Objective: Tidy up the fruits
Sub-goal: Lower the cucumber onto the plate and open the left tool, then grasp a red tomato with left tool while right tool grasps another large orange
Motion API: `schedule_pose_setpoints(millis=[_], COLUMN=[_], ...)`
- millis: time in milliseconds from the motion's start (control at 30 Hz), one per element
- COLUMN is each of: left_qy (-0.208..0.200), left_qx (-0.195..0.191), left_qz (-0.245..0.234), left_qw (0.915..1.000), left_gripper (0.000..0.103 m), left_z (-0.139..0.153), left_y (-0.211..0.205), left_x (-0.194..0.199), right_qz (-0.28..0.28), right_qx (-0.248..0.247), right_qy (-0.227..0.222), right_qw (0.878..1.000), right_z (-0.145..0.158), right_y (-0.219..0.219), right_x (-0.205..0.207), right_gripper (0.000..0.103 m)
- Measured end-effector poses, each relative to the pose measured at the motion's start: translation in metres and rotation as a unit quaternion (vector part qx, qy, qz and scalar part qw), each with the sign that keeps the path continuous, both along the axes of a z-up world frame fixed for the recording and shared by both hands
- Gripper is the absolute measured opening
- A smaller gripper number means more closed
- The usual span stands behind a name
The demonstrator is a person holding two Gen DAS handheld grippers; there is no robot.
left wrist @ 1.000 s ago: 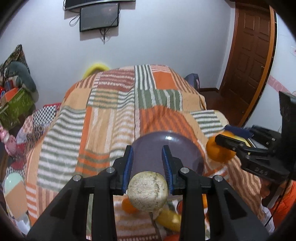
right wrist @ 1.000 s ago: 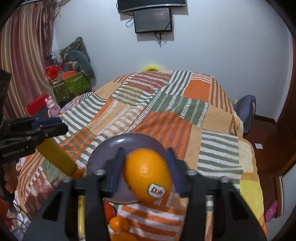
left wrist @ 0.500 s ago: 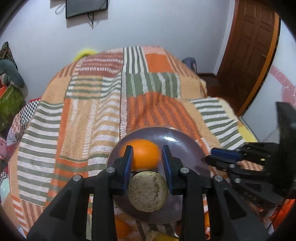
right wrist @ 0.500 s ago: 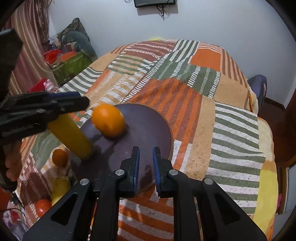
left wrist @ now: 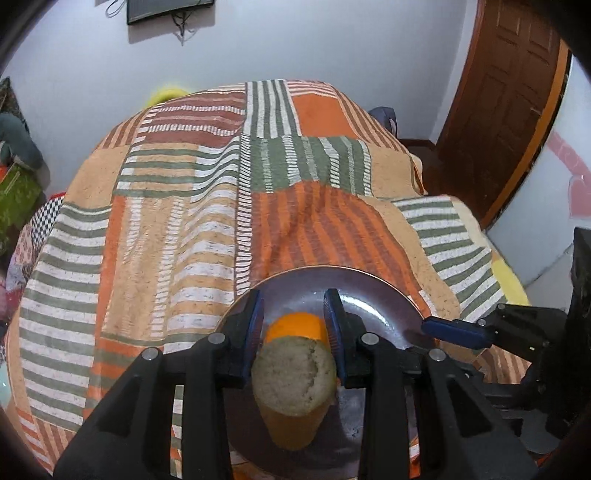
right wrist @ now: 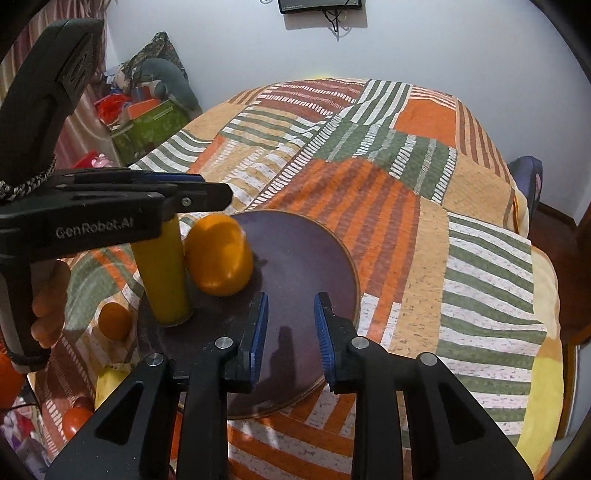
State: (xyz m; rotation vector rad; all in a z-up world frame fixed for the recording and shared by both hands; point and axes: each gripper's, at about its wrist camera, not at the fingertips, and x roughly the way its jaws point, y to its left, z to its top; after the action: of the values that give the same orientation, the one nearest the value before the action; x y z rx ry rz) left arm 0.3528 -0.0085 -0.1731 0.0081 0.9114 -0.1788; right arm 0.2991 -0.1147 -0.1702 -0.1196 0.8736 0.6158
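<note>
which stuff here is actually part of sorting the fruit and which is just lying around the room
Part of the job:
- left gripper shut on the yellow fruit piece, standing it on the plate
- big orange on the plate
- small orange and red fruit on the bedspread
- right gripper, open and holding nothing

Just lying about:
- green box
- wall screen
- door

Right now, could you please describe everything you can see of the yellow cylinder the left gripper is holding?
The yellow cylinder is a smooth, fruit-like piece with a pale, rough cut top. It stands upright, its base on the near-left part of the dark plate. The left gripper is shut on its upper end. The large orange sits beside it, apparently touching.
</note>
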Motion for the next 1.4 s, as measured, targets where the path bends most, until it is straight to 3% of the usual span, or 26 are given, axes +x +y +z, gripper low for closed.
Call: schedule_pose_setpoints(millis=[100, 200, 300, 667, 733, 800, 967, 1400], left_qy=[0.014, 0.018, 0.015, 0.009, 0.002, -0.006, -0.028, -0.061], left_qx=[-0.002, -0.006, -0.002, 0.014, 0.014, 0.013, 0.007, 0.015], left_qz=[0.001, 0.010, 0.018, 0.026, 0.030, 0.035, 0.045, 0.049], left_qw=[0.9999, 0.9998, 0.9997, 0.9995, 0.9994, 0.9993, 0.9985, 0.9968], left_gripper=[0.039, 0.060, 0.063, 0.063, 0.063, 0.063, 0.065, 0.082], left_z=[-0.007, -0.011, -0.012, -0.002, 0.004, 0.011, 0.033, 0.062], left_y=[-0.003, -0.001, 0.002, 0.011, 0.014, 0.019, 0.031, 0.038], left_x=[0.004, 0.005, 0.004, -0.014, -0.023, -0.035, -0.070, -0.170], right_qz=[0.000, -0.002, -0.001, -0.008, -0.011, -0.017, -0.025, -0.046], right_qx=[0.000, -0.002, -0.002, 0.000, 0.000, 0.002, 0.008, 0.008], right_qy=[0.003, 0.001, 0.000, -0.011, -0.020, -0.034, -0.053, -0.078], right_qw=[1.000, 1.000, 1.000, 1.000, 1.000, 0.999, 0.998, 0.996], right_z=[-0.002, -0.003, -0.002, 0.011, 0.018, 0.028, 0.047, 0.070], right_y=[0.000, -0.001, -0.002, -0.005, -0.007, -0.010, -0.018, -0.037], right_x=[0.000, -0.001, -0.002, -0.009, -0.013, -0.020, -0.038, -0.102], right_gripper=[0.031, 0.036, 0.036, 0.037, 0.044, 0.049, 0.052, 0.067])
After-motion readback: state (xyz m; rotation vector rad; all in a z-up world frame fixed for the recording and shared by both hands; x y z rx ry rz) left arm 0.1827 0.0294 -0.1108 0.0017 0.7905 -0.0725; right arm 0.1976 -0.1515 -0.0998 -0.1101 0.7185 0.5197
